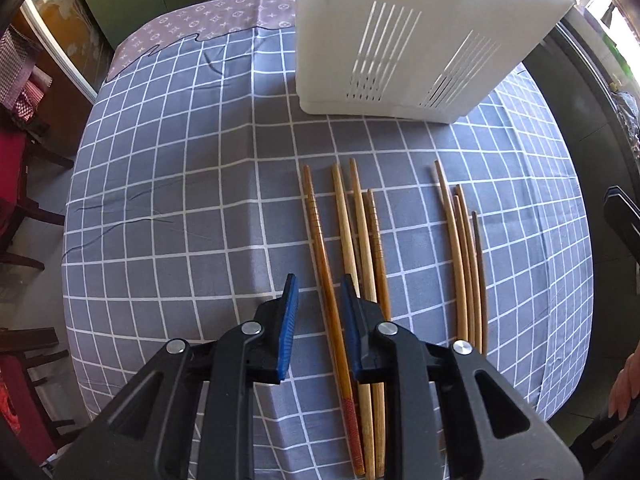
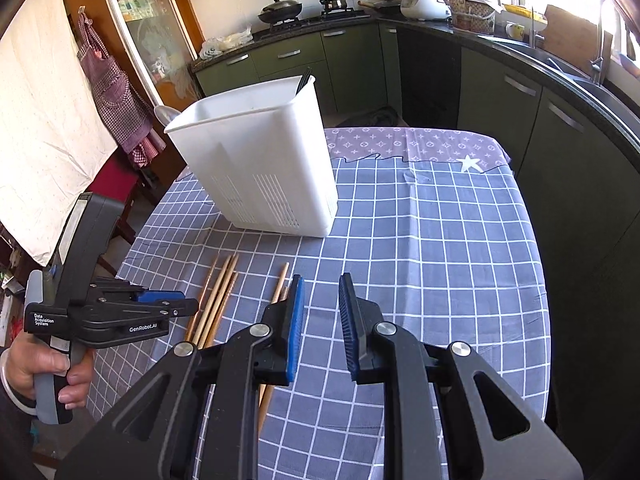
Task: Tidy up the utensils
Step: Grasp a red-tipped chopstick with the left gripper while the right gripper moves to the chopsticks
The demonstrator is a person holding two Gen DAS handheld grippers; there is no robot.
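Two groups of wooden chopsticks lie on the checked tablecloth: a left group [image 1: 352, 248] and a right group [image 1: 464, 256]. A white slotted utensil holder [image 1: 404, 40] stands beyond them; it also shows in the right wrist view [image 2: 260, 160], with a dark utensil and a spoon inside. My left gripper [image 1: 319, 280] is open and hovers over the left group, with a dark chopstick [image 1: 328, 280] between its jaws, not touching. My right gripper [image 2: 321, 280] is open and empty over the cloth, right of the chopsticks [image 2: 218, 296]. The left gripper shows in the right wrist view [image 2: 176, 304].
The table [image 2: 440, 240] is covered by a blue-grey grid cloth. Chairs with red cushions [image 1: 16, 184] stand at the left. Green kitchen cabinets [image 2: 520, 120] and a counter with cookware run behind and to the right of the table.
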